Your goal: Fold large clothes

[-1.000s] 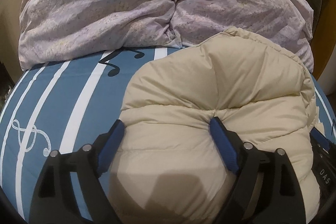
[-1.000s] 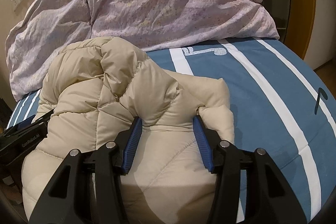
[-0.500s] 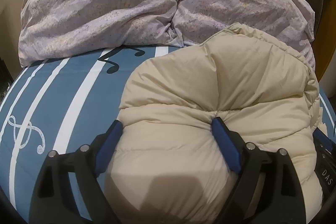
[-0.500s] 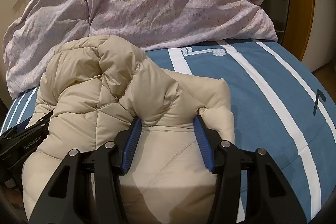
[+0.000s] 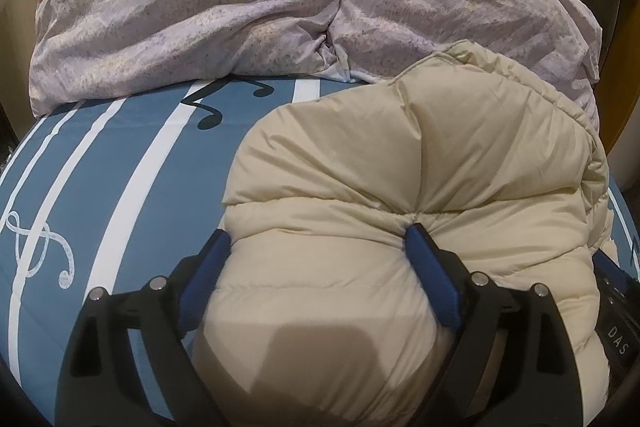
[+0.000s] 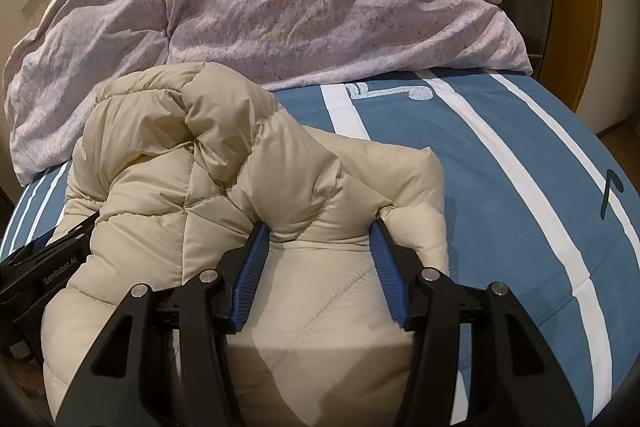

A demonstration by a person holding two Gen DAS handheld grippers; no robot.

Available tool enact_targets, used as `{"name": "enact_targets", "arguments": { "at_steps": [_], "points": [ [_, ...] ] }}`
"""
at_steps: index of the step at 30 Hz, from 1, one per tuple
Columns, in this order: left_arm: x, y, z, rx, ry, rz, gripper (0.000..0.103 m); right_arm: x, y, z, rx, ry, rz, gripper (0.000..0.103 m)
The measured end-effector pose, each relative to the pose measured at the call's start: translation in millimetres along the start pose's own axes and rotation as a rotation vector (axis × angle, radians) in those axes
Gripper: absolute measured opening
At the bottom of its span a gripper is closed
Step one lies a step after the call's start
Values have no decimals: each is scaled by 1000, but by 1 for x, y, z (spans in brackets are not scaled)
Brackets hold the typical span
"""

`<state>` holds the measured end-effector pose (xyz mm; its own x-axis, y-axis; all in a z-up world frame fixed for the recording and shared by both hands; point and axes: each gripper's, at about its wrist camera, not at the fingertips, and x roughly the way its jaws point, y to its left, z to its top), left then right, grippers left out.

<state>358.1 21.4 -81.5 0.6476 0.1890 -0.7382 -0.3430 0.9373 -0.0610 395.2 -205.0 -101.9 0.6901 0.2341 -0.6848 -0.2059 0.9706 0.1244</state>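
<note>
On the bed [image 5: 120, 163]: beige down jacket [image 5: 420, 167] bunched near lilac duvet [image 5: 192, 7], apparently mid-fold.
Left claw [image 5: 316, 247]: jaws wide, just been opening, padding bulging between them, likely letting go.
Right claw [image 6: 318, 241]: half-open, pinching a jacket fold.

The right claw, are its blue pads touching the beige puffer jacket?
Touching. In the right wrist view the right claw has both blue pads dug into the beige puffer jacket, whose padding bunches and dents against them.
</note>
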Motion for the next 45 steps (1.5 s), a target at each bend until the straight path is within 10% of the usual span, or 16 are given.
{"name": "enact_targets", "arguments": {
  "at_steps": [19,24,28,45],
  "points": [
    [4,1,4,-8,38,2,91,9,1,6,-3,64,18,55],
    [-11,13,11,-62,110,-45,90,-1,-20,22,56,176,127,60],
    [-35,32,11,-100,112,-96,90,-35,-48,25,170,136,203,88],
    [-59,78,-10,-165,204,-175,89,-16,-72,-13,363,394,416,94]
  ]
}}
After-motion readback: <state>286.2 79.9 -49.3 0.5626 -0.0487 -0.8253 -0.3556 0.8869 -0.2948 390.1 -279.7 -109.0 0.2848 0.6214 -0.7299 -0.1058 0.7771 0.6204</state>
